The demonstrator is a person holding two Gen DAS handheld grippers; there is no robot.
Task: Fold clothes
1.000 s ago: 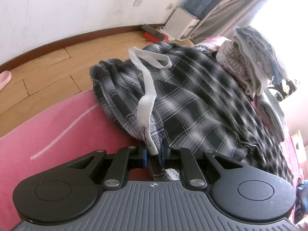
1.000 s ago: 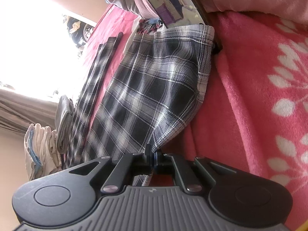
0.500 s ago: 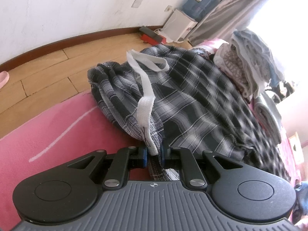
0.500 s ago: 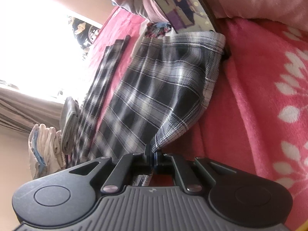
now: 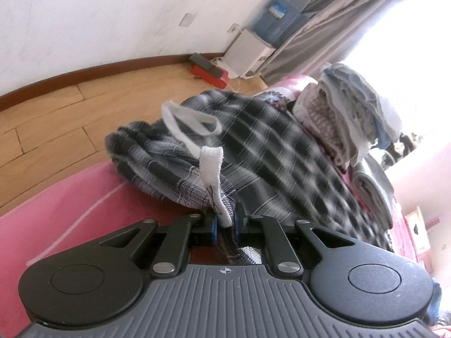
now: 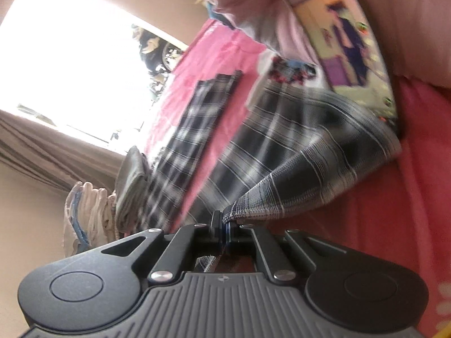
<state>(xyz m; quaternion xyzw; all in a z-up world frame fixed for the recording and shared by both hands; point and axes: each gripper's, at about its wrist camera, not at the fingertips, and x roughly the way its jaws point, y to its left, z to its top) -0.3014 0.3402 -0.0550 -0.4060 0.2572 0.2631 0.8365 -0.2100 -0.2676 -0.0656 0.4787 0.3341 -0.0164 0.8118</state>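
Both tools clamped on the plaid trousers [image 5: 282, 152]. Left tool [image 5: 225, 225] pinches the gathered waistband, white drawstring [image 5: 212, 180] caught between its pads and looping up just ahead; the garment runs ahead and rightward over the pink bed [image 5: 70, 197]. Right tool [image 6: 222, 226] pinches a leg hem corner, fabric lifted off the bed and stretching ahead-right; other leg [image 6: 197, 118] flat ahead-left. Folded clothes stack [image 5: 346, 118] further out, right of left tool; wooden floor [image 5: 56, 107] beyond.
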